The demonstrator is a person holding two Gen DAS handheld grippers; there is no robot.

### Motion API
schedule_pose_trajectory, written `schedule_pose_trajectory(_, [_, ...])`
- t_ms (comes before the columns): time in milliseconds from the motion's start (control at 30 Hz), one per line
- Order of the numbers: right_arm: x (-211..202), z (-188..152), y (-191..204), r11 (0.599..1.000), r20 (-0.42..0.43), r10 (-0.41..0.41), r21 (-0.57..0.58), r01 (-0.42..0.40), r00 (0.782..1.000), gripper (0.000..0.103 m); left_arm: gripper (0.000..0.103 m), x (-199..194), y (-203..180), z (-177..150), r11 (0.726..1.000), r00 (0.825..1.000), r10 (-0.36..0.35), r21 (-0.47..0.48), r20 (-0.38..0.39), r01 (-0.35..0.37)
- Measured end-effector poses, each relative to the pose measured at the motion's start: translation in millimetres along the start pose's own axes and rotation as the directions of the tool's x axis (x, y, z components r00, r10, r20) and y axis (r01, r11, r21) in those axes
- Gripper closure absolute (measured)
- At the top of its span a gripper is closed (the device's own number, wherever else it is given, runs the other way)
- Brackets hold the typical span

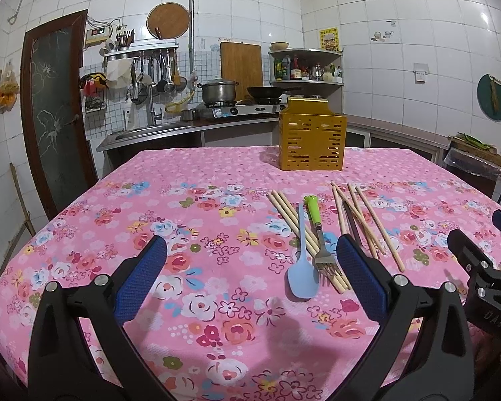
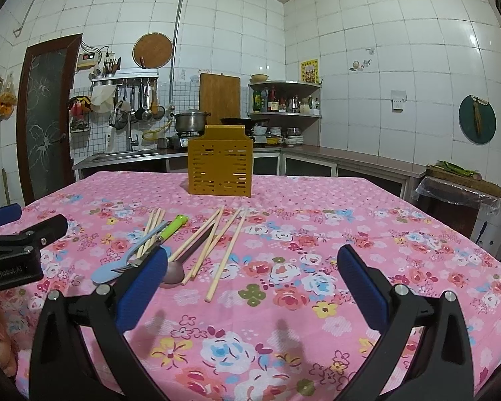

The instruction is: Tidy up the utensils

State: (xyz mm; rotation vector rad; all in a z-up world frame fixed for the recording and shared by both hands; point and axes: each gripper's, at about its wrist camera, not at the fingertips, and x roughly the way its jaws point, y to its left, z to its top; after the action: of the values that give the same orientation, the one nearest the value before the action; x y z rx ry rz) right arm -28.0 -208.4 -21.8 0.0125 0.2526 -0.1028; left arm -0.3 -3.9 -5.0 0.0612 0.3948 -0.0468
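Your left tool (image 1: pixel 250 260) hovers low over the pink floral-clothed surface (image 1: pixel 190 180) with its blue-padded fingers (image 1: pixel 143 274) spread wide and nothing between them. Your right tool (image 2: pixel 250 270) is likewise released, its pads well apart over bare cloth to the right of the utensils.

The loose utensils lie together in the middle of the surface. From the left wrist view, a light blue plastic spoon (image 1: pixel 303 267) rests bowl-end toward you, just beside a metal fork with a green handle (image 1: pixel 319 234); both lie across a bundle of pale wooden chopsticks (image 1: pixel 290 220). To their right, a second scatter of wooden chopsticks (image 1: pixel 377 220) fans out, and a dark metal spoon (image 2: pixel 187 260) lies among them, its bowl partly hidden behind your right tool's left finger in the right wrist view.

The yellow perforated metal utensil holder (image 1: pixel 312 140) stands upright at the far edge of the surface, well apart from the utensils. You cannot see into it from either camera.
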Motion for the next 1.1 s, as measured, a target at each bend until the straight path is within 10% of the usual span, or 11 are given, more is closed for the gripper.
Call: schedule_pose_trajectory(1100, [-1.3, 2.1, 3.2, 1.0, 0.011, -0.015, -0.007, 0.015, 1.0, 0.004, 0.005, -1.0, -0.3, -1.0, 1.0, 1.0, 0.013, 0.01, 0.006, -0.013])
